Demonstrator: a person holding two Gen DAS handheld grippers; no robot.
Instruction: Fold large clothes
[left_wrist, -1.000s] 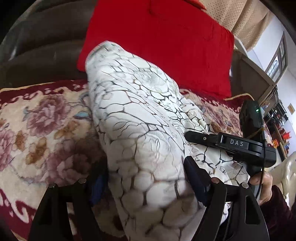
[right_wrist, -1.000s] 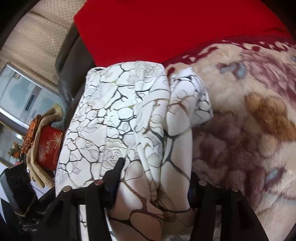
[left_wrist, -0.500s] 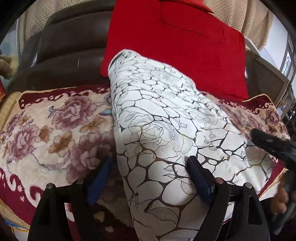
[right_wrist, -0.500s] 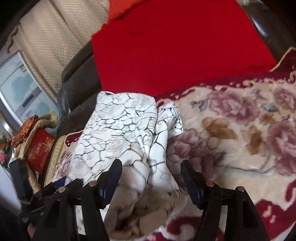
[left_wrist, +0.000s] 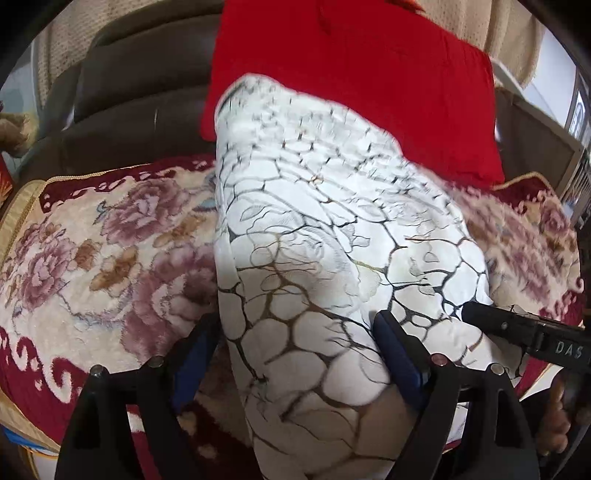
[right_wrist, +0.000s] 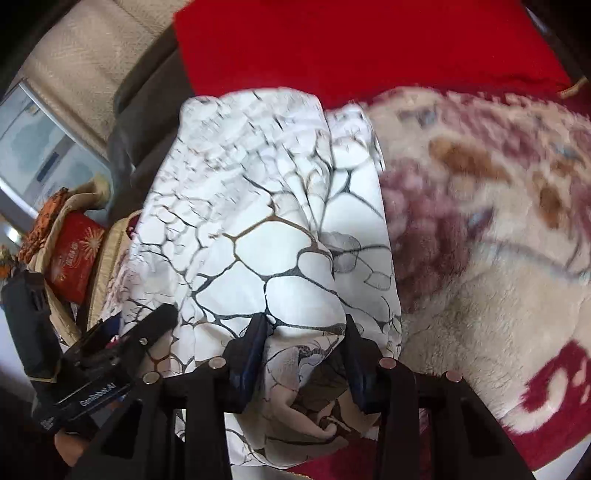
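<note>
A white garment with a dark crackle print (left_wrist: 314, 221) lies folded into a long bundle on a floral blanket (left_wrist: 92, 251). My left gripper (left_wrist: 295, 347) is open. Its fingers stand wide on either side of the bundle's near end. In the right wrist view the same garment (right_wrist: 266, 221) runs away from me, and my right gripper (right_wrist: 303, 343) is closing with a bunched fold of its near edge pinched between the pads. Each gripper shows in the other's view: the right gripper (left_wrist: 517, 328) and the left gripper (right_wrist: 122, 350).
A red cushion (left_wrist: 351, 74) leans on the dark sofa back (left_wrist: 140, 85) just behind the garment. A bag with a red box (right_wrist: 74, 254) stands beyond the blanket's left edge. A hand (left_wrist: 557, 417) shows at the lower right.
My right gripper has come in over the garment's near edge and its jaws have narrowed onto a fold of it. The left gripper has stayed around the bundle, tilting a little.
</note>
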